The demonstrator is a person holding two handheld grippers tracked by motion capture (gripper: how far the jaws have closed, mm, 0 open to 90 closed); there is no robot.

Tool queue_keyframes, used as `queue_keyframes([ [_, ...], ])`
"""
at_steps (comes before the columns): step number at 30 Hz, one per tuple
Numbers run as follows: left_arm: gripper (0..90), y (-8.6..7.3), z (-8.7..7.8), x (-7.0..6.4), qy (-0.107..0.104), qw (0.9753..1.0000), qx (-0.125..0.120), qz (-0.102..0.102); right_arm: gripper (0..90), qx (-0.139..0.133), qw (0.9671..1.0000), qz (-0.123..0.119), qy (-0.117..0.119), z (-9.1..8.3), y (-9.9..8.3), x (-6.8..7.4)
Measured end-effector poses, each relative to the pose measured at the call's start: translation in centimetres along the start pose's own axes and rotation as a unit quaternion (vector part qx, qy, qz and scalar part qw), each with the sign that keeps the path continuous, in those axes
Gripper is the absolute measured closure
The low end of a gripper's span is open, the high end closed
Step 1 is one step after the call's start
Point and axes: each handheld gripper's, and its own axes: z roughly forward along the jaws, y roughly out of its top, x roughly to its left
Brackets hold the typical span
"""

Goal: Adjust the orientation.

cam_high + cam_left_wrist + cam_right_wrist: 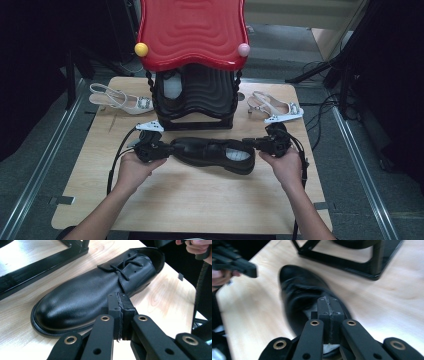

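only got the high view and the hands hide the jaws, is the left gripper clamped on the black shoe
observer: No. The left gripper has its jaws shut on each other with nothing between them, tips beside the black lace-up shoe.
operator: and the right one
observer: The right gripper is shut too, pads together, over the shoe's heel opening. Its view is blurred, so I cannot tell whether it touches.
operator: laces in place
observer: The laces are threaded across the front; I cannot make out a knot.

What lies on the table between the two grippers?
The black lace-up shoe lies between the left gripper and right gripper, as the high view shows.
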Motion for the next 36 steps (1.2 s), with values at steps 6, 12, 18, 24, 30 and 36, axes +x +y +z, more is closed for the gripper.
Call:
queue_keyframes([
  [6,90.0,-0.5,1.2,-0.6,0.011,0.9999,-0.003,0.004,87.8,0.006,0.9999,-0.006,-0.011,1.1,0.5,-2.3],
  [12,90.0,-1.5,2.7,-0.8,0.016,0.9999,0.005,0.004,90.0,0.005,1.0,0.0,-0.007,2.6,-0.1,-3.4],
  [18,90.0,-2.2,3.4,-0.8,0.009,0.9998,0.009,0.018,90.0,0.002,0.9999,-0.004,-0.016,3.3,-0.5,-3.3],
  [24,90.0,-2.5,3.8,-0.5,0.006,0.9999,0.013,0.01,90.0,0.0,1.0,0.007,-0.006,3.2,-0.9,-3.3],
  [30,90.0,-2.7,4.3,-0.7,-0.004,0.9995,0.032,0.004,90.0,0.004,0.9998,0.021,-0.005,2.8,-1.5,-2.7],
  [36,90.0,-2.7,4.5,-0.9,-0.003,0.9996,0.025,0.01,90.0,0.011,0.9995,0.031,-0.003,2.4,-2.2,-1.9],
])
